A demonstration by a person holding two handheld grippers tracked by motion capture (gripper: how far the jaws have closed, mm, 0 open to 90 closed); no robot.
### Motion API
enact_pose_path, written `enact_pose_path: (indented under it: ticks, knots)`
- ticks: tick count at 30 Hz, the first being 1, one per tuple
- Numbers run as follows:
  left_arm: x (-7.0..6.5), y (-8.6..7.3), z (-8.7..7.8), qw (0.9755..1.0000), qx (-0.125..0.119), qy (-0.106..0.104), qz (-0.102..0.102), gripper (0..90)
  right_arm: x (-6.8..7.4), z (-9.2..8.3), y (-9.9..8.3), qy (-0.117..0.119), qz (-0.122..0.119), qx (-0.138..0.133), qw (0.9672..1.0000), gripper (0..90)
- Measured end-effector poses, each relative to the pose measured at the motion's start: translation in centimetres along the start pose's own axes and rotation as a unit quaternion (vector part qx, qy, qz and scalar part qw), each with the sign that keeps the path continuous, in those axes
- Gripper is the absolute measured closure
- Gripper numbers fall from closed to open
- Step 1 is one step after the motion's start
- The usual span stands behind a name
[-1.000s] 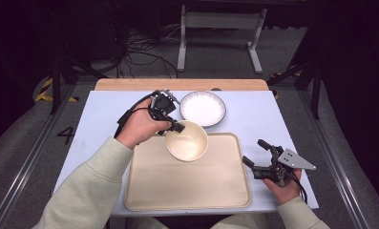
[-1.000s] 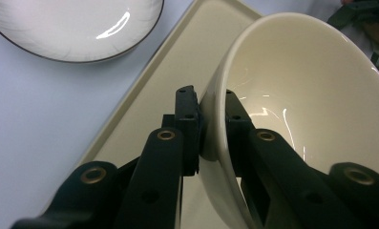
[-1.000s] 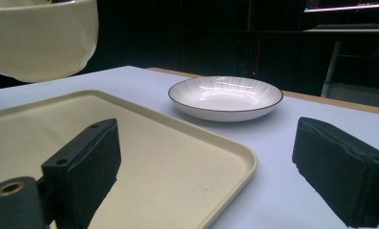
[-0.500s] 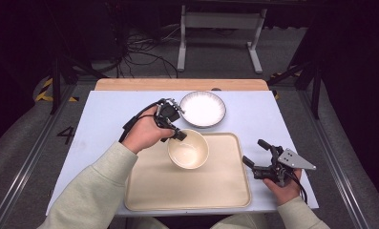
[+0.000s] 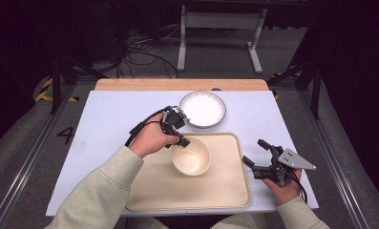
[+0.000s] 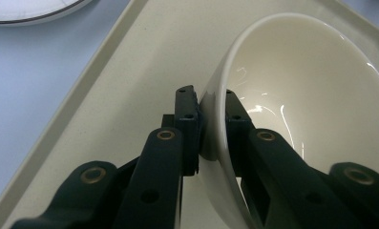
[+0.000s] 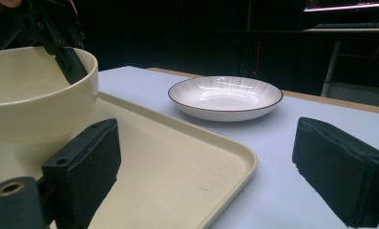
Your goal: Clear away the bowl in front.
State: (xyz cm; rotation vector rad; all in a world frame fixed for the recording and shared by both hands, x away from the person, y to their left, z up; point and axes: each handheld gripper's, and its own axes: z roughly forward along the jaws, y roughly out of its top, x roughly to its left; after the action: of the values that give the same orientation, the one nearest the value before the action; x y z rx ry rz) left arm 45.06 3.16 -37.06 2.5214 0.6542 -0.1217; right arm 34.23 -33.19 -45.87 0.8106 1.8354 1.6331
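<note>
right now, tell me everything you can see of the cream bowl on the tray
The round cream glossy bowl, ceramic by its look, is deep, plain and empty, with light streaks on its inner wall. It stands upright over the far left part of the beige rimmed tray; whether its base touches the tray is unclear. The left gripper clamps its rim, one black pad inside, one outside. Nothing else touches it.

Pale green sleeves (image 5: 99, 191) are covering both forearms; black grippers (image 5: 176, 133) are showing brass-ringed screws (image 6: 166, 135), trailing black cables (image 5: 139, 128).
</note>
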Motion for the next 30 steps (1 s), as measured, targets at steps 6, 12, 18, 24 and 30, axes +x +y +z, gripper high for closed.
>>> enact_pose_path:
  ticks: [6, 12, 18, 24, 30]
  knots:
    - [0.0, -0.2, 0.7, 1.0000, 0.008, 0.001, 0.002, 82.0, 0.0, 0.0, 0.0, -0.001, 0.000, 0.000, 1.0000, 9.4]
    - [0.0, -0.2, 1.1, 0.9999, 0.010, 0.005, 0.003, 81.8, 0.0, 0.0, 0.0, 0.000, 0.001, 0.001, 1.0000, 9.4]
    - [-0.1, -0.2, 1.6, 0.9999, 0.015, 0.004, 0.005, 81.9, 0.0, 0.0, 0.0, 0.000, 0.000, 0.000, 1.0000, 9.4]
    - [0.1, -0.3, 1.9, 0.9998, 0.017, 0.006, 0.005, 81.8, 0.0, 0.0, 0.0, 0.000, 0.000, 0.001, 1.0000, 9.4]
    - [0.2, -0.5, 2.2, 0.9998, 0.016, 0.009, 0.001, 81.6, 0.0, 0.0, 0.0, 0.000, 0.000, 0.001, 1.0000, 9.4]
